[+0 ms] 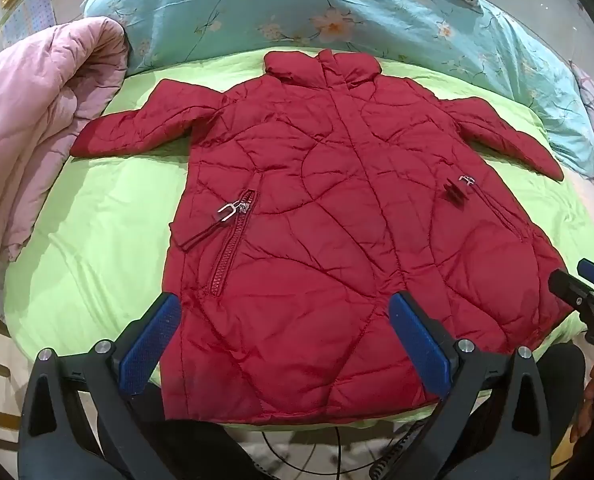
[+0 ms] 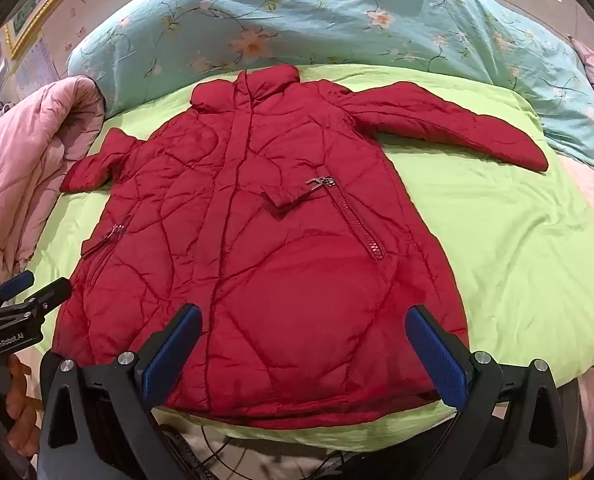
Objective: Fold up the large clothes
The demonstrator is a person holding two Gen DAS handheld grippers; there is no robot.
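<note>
1. Clearly, no fold is made yet: the red quilted coat (image 1: 317, 208) is lying flat and face up on the green sheet (image 1: 109, 216) of the bed, filling the middle of both wrist views, collar toward the top of the frame and hem toward the bottom.
2. Both sleeves are lying spread outward, one reaching to the middle left of the left wrist view (image 1: 137, 128), the other to the right (image 1: 509, 136).
3. At the bottom of that view the left gripper (image 1: 285, 344) is hovering over the hem with its jaws standing wide and nothing between the pads; I judge it is not touching the cloth.
4. In the bottom of the right wrist view the right gripper (image 2: 303, 354) is likewise hanging above the hem, jaws wide and empty.
5. As I read it, the step in hand is the approach before the first fold. The next move probably calls for each gripper to travel out to a sleeve or a side edge, pinch the puffy cloth and carry it in over the coat's middle.
6. The padding looks thick and slippery, so a shallow pinch may slide off.
7. A pink quilt (image 1: 37, 120) is bunching at the left of the frame just beside one cuff, and a blue floral duvet (image 1: 297, 4) is lying across the top, near the collar; both are crowding the room for the fold.
8. Metal zipper pulls (image 1: 233, 210) are lying loose on the pockets and could snag.
</note>
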